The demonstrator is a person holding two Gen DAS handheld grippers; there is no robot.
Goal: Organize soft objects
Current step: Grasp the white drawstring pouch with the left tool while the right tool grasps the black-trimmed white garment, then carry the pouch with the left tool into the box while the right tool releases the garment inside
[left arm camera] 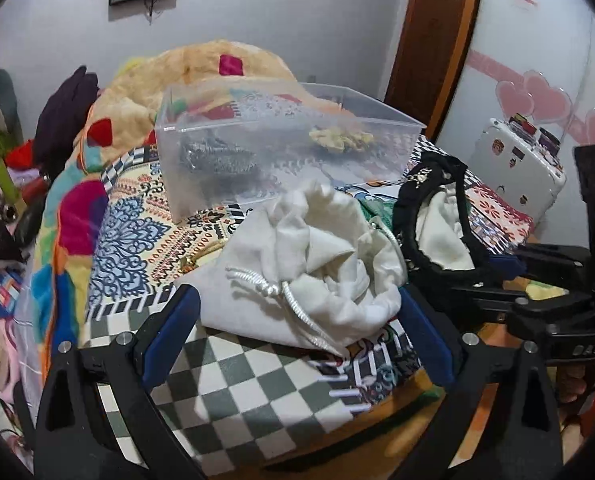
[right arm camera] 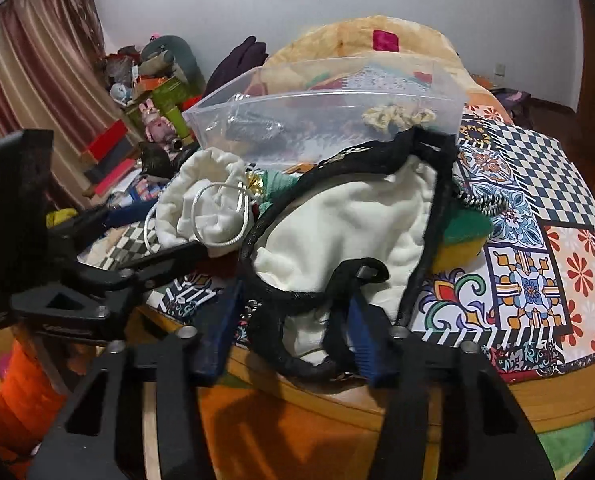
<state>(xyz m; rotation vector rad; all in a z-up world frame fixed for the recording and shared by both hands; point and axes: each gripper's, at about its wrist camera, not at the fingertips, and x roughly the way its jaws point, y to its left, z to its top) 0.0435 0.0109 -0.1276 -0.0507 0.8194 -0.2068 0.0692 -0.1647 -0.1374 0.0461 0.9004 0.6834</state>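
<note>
Straddling the white drawstring pouch (left arm camera: 305, 256), your left claw (left arm camera: 297, 300) stood wide, blue fingers (left arm camera: 173, 320) on either side of it on the patterned bedspread (left arm camera: 137, 232). Your right claw (right arm camera: 289, 320) was open too, around the near rim of the black-trimmed pouch (right arm camera: 337, 216) with cream lining; whether it pinched fabric, cannot tell. Behind both sat the clear plastic box (left arm camera: 281, 152) on the bed, holding a grey scrunchie (left arm camera: 217, 156) and a yellow scrunchie (left arm camera: 341, 138).
</note>
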